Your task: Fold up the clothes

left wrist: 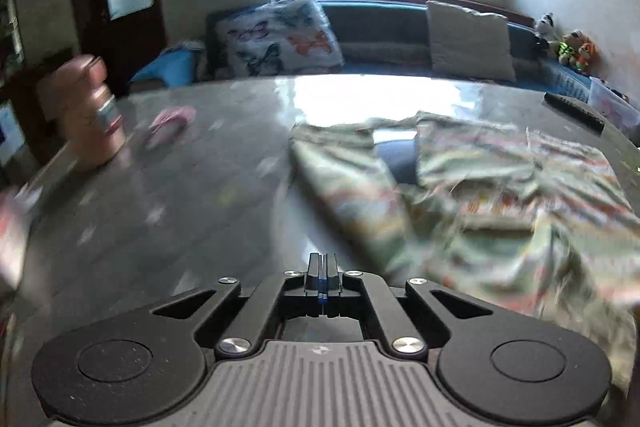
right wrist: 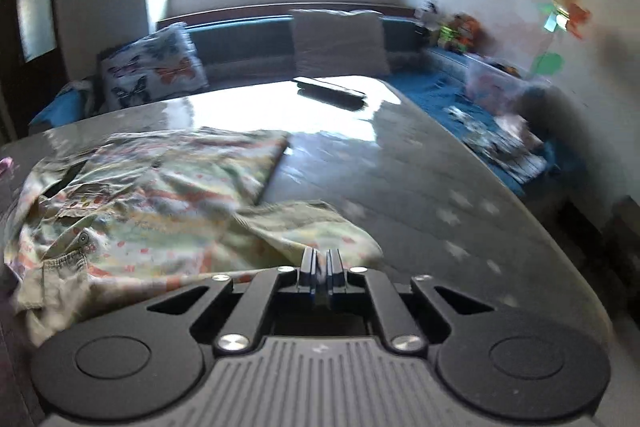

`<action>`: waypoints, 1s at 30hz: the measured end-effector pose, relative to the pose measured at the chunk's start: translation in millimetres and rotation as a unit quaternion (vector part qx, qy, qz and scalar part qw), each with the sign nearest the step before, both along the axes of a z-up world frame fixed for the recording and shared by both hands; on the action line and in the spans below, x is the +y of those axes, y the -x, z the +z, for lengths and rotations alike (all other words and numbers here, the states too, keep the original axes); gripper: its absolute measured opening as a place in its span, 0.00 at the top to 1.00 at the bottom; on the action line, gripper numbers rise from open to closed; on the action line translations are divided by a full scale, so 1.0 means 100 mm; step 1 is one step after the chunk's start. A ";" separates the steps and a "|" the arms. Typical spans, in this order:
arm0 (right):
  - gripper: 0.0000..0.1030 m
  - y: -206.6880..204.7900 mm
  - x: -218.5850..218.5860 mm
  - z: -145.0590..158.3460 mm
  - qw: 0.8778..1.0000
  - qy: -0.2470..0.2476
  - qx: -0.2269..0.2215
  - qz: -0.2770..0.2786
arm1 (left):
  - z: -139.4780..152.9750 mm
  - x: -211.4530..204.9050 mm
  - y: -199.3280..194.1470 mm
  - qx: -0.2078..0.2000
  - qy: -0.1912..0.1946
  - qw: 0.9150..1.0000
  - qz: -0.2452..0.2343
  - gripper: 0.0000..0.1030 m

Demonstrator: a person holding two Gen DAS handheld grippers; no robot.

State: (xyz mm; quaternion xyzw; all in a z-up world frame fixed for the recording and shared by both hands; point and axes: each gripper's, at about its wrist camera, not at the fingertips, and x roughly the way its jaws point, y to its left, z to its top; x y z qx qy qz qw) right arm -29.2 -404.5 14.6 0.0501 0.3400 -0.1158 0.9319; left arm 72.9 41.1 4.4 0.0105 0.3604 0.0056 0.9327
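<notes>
A pale green patterned garment [left wrist: 480,187] lies crumpled and partly spread on the glossy dark table [left wrist: 180,207]. My left gripper [left wrist: 323,269] is shut with nothing between its fingers. It hangs over bare table just left of the garment's near edge. In the right wrist view the same garment [right wrist: 160,203] fills the left half of the table [right wrist: 420,187]. My right gripper [right wrist: 321,267] is shut, its fingertips right at the garment's near right hem. Whether any cloth is pinched there is hidden by the fingers.
A blurred pink bottle [left wrist: 94,111] and a small pink item [left wrist: 172,119] sit at the table's left. A dark remote [right wrist: 332,91] lies at the far edge. Behind the table stands a blue sofa with a butterfly cushion [left wrist: 280,35] and a beige cushion [right wrist: 340,43].
</notes>
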 end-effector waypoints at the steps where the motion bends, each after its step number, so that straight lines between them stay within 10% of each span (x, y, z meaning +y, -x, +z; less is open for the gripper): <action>1: 0.97 0.08 -0.04 -0.02 1.000 -0.002 0.006 -0.011 | -0.01 0.06 0.14 0.007 0.006 1.000 0.005 1.00; 6: 0.88 0.20 -0.07 -0.02 0.999 0.034 0.015 -0.017 | -0.06 0.32 0.42 0.033 0.025 0.999 0.030 1.00; 10: 0.61 0.03 0.07 0.03 0.998 0.055 0.005 0.024 | 0.03 0.21 0.29 0.021 0.020 0.999 0.020 0.97; 18: 0.57 -0.54 0.44 -0.34 0.988 0.098 0.058 0.106 | 0.10 -0.22 -0.19 0.000 0.007 1.000 -0.030 0.58; 30: 0.98 -0.38 0.05 -0.37 0.991 0.121 0.052 0.035 | -0.13 -0.49 -1.01 0.013 -0.030 0.998 -0.045 0.48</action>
